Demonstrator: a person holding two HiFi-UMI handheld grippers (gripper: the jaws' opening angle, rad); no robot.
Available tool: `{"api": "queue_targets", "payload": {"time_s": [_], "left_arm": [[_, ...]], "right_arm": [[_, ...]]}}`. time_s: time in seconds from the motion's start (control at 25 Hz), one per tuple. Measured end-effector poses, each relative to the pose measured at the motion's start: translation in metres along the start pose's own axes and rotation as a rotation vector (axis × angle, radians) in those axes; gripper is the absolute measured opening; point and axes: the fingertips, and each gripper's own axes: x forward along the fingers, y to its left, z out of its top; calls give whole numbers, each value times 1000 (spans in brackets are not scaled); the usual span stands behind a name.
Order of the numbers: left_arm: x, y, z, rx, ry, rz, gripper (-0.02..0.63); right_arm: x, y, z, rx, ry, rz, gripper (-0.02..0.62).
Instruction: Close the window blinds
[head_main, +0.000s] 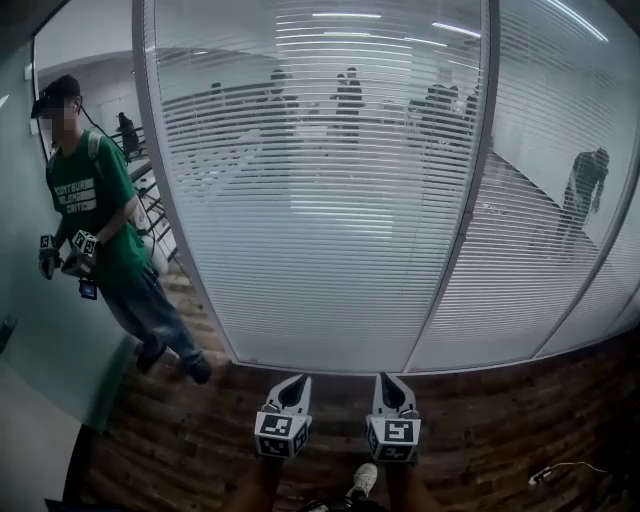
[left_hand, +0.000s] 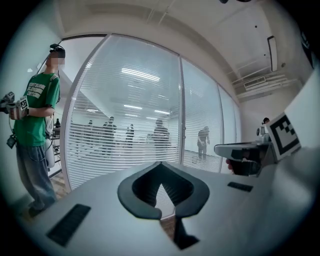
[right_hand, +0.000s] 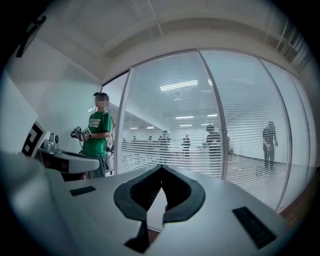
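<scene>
Currently, the left gripper and right gripper are held closed and empty, apart from the blinds. These could be bent if pushed directly.

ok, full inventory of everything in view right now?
white slatted window blinds: several panels, white, straight ahead, slats partly open
grey metal window frames: several, grey, between panels
person in green T-shirt: one, far left, holding grippers
dark figures behind the glass: several, dark, beyond the blinds
brown plank floor: one, brown, below the window
white cable: one, white, floor at lower right
white shoe: one, white, bottom centre
left gripper: one, grey-white, low centre, jaws shut, empty
right gripper: one, grey-white, beside it, jaws shut, empty
</scene>
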Motion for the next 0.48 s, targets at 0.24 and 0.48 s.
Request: {"api": "queue_targets", "payload": {"time_s": [0.24,0.48], "left_arm": [[29,3,21,9,0,3,-5],[54,-3,11,28,10,6,-5]], "right_arm": [[25,-22,4,-11,25,-6,2],[45,-36,-11,-2,10,20,2]]}}
